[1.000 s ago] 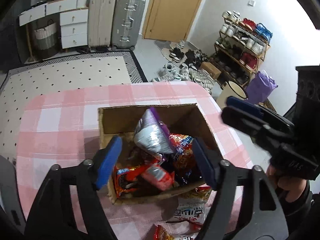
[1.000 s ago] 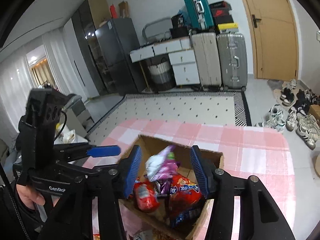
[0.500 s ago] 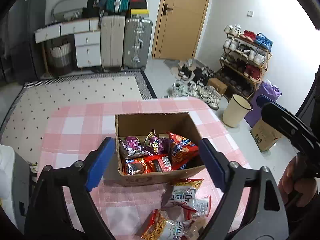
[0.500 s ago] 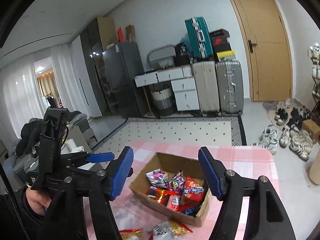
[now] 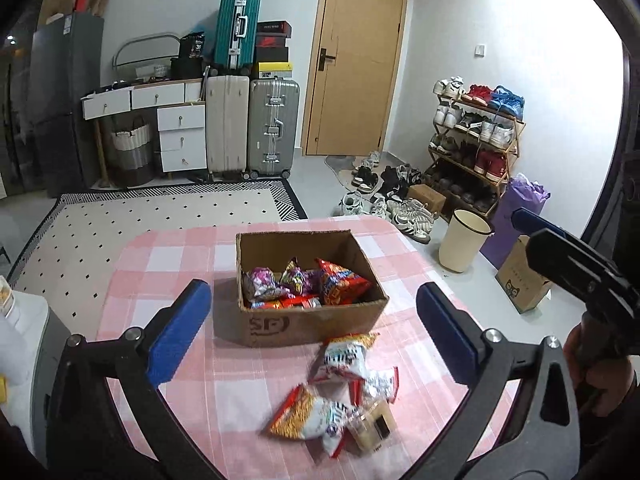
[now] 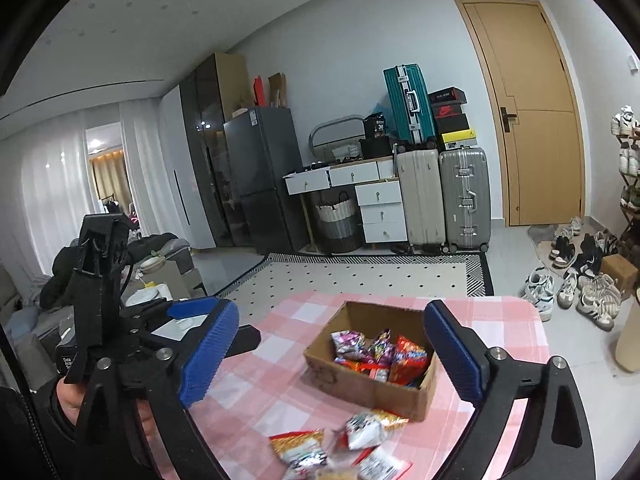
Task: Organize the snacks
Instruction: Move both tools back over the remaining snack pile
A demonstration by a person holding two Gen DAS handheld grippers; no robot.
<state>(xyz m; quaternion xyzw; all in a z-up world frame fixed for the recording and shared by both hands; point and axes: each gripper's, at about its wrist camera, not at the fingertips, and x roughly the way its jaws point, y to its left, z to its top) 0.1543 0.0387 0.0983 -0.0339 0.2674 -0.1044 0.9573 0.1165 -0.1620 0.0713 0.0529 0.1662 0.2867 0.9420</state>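
Both grippers now sit farther back from the cardboard box [image 5: 308, 312] than a second ago. The left gripper [image 5: 314, 336] and right gripper [image 6: 332, 354] are opening wide, empty. More loose snack packets [image 5: 340, 396] show on the near table [image 5: 160, 252].

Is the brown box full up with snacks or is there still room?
Still room. The cardboard box holds a low layer of snack packets; its inner walls show bare above them, and more packets lie outside it.

Even indoor light, fisheye-bent dark edges, motion-blurred snack packets [image 5: 332, 412].
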